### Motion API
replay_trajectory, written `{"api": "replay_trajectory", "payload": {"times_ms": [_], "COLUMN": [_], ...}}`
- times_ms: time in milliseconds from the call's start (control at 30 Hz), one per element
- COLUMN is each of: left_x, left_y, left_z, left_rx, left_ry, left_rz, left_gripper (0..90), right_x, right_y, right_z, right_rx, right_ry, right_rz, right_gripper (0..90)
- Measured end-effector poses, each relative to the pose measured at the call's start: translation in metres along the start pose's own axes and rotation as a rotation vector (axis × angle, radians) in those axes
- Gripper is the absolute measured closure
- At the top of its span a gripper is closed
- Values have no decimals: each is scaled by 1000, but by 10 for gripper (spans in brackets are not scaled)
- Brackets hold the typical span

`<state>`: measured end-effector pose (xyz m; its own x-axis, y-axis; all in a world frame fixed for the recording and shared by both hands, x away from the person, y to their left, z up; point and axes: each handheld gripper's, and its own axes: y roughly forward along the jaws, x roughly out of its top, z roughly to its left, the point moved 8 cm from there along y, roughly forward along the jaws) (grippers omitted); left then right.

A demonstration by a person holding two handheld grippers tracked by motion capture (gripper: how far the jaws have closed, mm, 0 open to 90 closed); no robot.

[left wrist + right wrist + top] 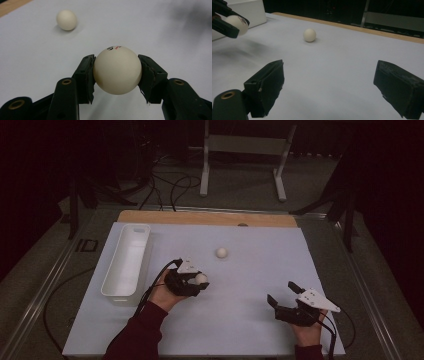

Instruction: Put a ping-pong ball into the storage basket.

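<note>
1. Table (pixel 240 330): a pale work surface with a wooden strip along its far edge. Everything listed below sits on or above it.

2. White bin (pixel 126 261): a long, narrow, open-topped container lying near the left edge of the table, with its long side running away from the person. In the right gripper view a corner of it (pixel 249 11) shows at the upper left, behind the left gripper.

3. Right gripper (pixel 285 297): held in the person's right hand near the front right part of the table, well apart from both balls. Its jaws stand wide apart with nothing between them; in the right gripper view the two black pads (pixel 265 85) frame bare table.

4. Left gripper (pixel 200 282): held in the person's left hand near the middle of the table, just right of the white bin. Its jaws are clamped on the held ball, one pad pressing each side.

5. Held ball (pixel 117 70): a white ball with a small printed mark on top, gripped between the left gripper's pads. In the high view it (pixel 201 278) shows at the gripper's tip; in the right gripper view it (pixel 235 22) appears raised off the table surface.

6. Loose ball (pixel 221 252): a second white ball resting on the table beyond the left gripper, apart from it and from the bin. It also shows in the left gripper view (pixel 66 20) and the right gripper view (pixel 309 35).
</note>
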<state>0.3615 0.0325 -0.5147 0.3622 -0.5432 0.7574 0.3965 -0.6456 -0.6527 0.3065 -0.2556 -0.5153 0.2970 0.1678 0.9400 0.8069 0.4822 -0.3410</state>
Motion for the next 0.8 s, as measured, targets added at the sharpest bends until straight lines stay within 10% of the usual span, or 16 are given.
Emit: {"api": "replay_trajectory", "payload": {"times_ms": [800], "left_x": [0], "left_y": [-33], "left_z": [17], "left_rx": [64], "left_ry": [-8], "left_rz": [-29], "left_gripper": [511], "right_x": [0], "right_y": [0], "right_z": [0], "right_rx": [2], "right_ry": [5], "right_rz": [-1], "right_gripper": [92]}}
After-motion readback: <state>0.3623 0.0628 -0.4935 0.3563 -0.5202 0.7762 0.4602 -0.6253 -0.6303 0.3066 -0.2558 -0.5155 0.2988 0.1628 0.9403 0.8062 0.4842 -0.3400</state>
